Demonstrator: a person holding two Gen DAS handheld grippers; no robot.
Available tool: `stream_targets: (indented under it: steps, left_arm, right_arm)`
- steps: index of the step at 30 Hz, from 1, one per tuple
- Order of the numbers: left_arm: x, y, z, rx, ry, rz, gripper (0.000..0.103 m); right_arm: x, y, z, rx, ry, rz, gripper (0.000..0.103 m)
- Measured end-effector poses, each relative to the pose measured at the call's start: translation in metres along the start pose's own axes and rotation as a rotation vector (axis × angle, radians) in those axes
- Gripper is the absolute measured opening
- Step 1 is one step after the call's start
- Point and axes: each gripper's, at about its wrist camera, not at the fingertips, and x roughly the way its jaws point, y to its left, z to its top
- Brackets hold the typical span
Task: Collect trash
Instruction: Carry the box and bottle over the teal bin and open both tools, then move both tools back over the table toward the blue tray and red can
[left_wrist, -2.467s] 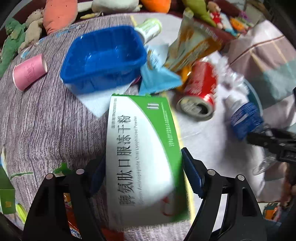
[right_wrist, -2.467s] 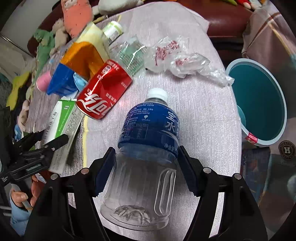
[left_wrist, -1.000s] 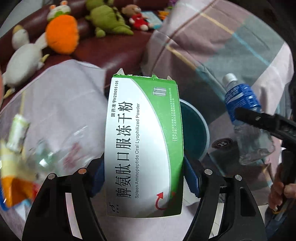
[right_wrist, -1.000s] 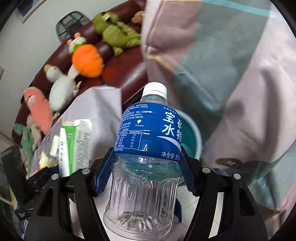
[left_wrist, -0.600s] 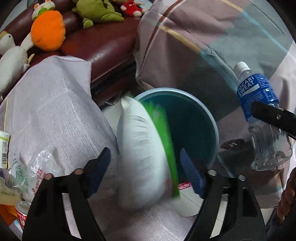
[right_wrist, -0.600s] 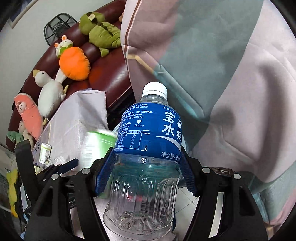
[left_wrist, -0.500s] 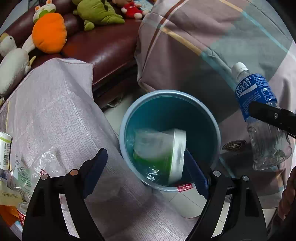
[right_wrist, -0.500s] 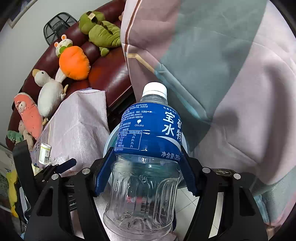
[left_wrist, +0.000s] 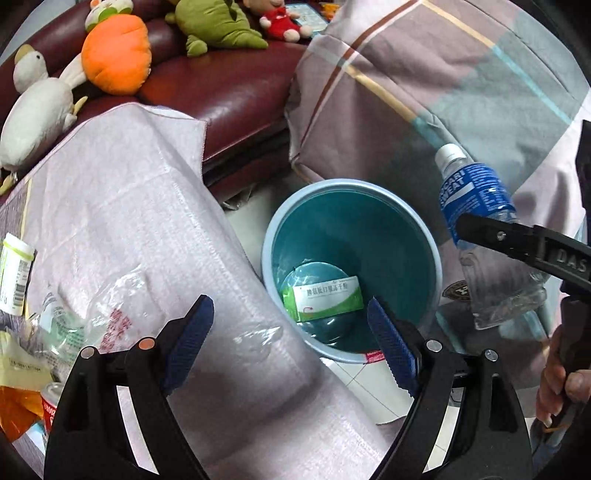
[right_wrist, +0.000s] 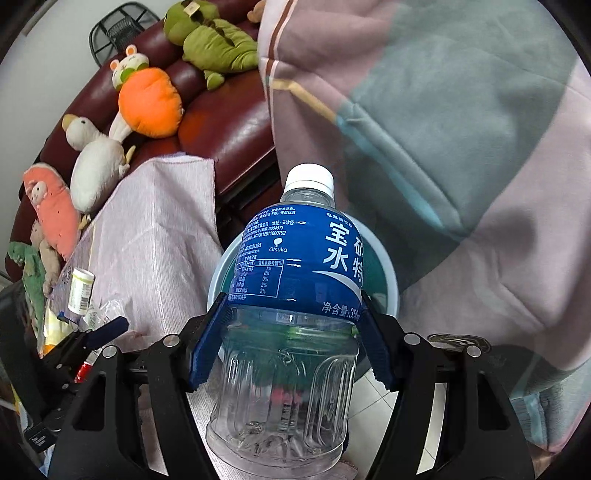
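Note:
A round teal trash bin (left_wrist: 424, 236) stands on the floor beside the cloth-covered table (left_wrist: 140, 206). A green and white medicine box (left_wrist: 322, 298) lies at the bin's bottom. My left gripper (left_wrist: 291, 325) is open and empty, just above the bin's near rim. My right gripper (right_wrist: 291, 332) is shut on an empty clear bottle with a blue label (right_wrist: 299, 273), held upright above the bin (right_wrist: 218, 277). The bottle also shows at the right of the left wrist view (left_wrist: 476, 192).
On the table's left lie clear plastic wrappers (left_wrist: 110, 314), a small white bottle (left_wrist: 14, 269), a red can (left_wrist: 51, 406) and an orange packet (left_wrist: 18, 413). A plaid blanket (left_wrist: 443, 81) hangs behind the bin. Plush toys (left_wrist: 114, 55) sit on a dark red sofa (left_wrist: 229, 85).
My left gripper swung from the table to the bin, opened and dropped the medicine box, which now lies at the bin's bottom. My right gripper carried the bottle over the bin.

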Motion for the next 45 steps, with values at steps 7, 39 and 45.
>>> stream_targets:
  steps: [7, 39, 45]
  left_arm:
    - [-0.019, 0.023, -0.013, -0.047, -0.017, -0.007, 0.086]
    - [-0.166, 0.192, -0.153, -0.349, -0.178, 0.086, 0.091]
    - [-0.176, 0.242, -0.178, -0.431, -0.184, 0.12, 0.091]
  right_arm:
    - [0.002, 0.021, 0.0, -0.014, 0.015, 0.002, 0.071]
    - [-0.005, 0.216, -0.1, -0.282, 0.159, 0.074, 0.076]
    - [0.014, 0.26, -0.12, -0.339, 0.211, 0.084, 0.076]
